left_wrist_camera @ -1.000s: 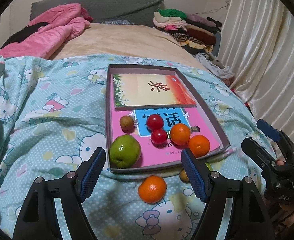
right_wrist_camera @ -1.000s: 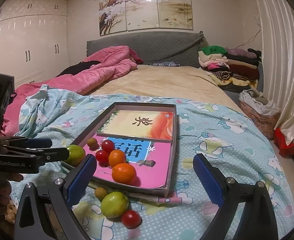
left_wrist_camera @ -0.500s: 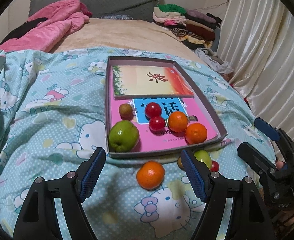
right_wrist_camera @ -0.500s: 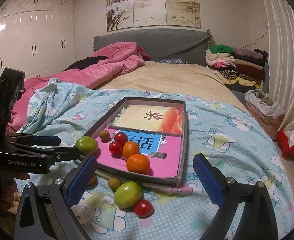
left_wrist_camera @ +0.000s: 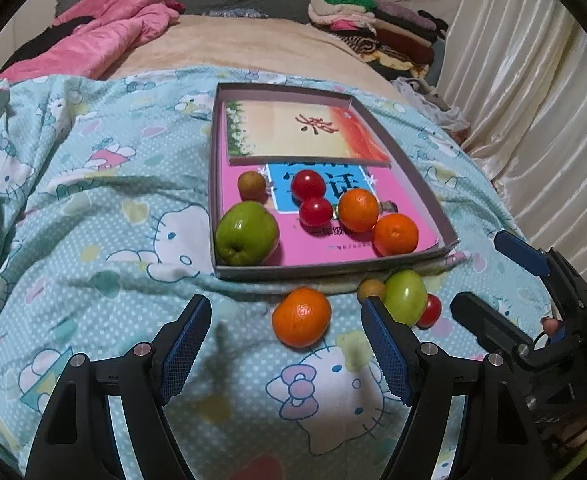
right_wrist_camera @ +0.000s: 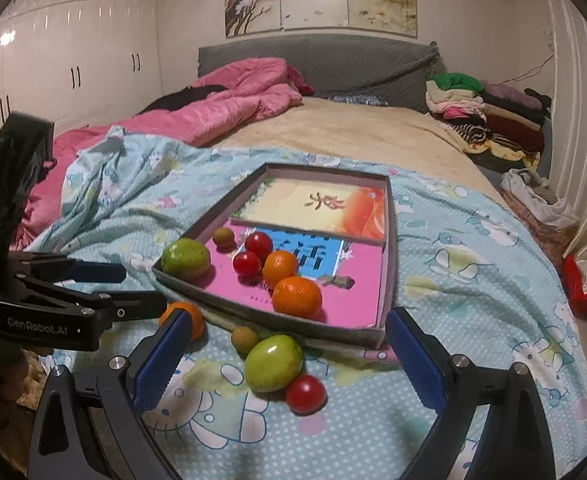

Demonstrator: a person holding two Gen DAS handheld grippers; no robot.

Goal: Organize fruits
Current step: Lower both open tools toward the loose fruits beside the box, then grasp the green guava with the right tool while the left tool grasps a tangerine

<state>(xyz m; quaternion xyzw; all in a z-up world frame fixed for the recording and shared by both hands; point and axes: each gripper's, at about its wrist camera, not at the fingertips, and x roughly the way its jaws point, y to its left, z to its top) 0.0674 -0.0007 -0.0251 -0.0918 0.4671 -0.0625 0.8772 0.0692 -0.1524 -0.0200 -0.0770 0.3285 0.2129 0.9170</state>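
- The loose orange (left_wrist_camera: 301,316) lies on the blanket (left_wrist_camera: 93,240) just ahead of the left tongs (left_wrist_camera: 285,360), between its released, empty jaws; the right tongs (right_wrist_camera: 289,364) stand wide and empty too.
- The green fruit (right_wrist_camera: 273,362) sits nearer the right tongs.
- Outside the box (left_wrist_camera: 425,196): four fruits.
- Inside: two oranges, two tomatoes, one green fruit, one small brown fruit.

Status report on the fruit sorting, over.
Left gripper and right gripper open, empty. Six fruits in box; orange, green fruit, tomato outside. Path clear.
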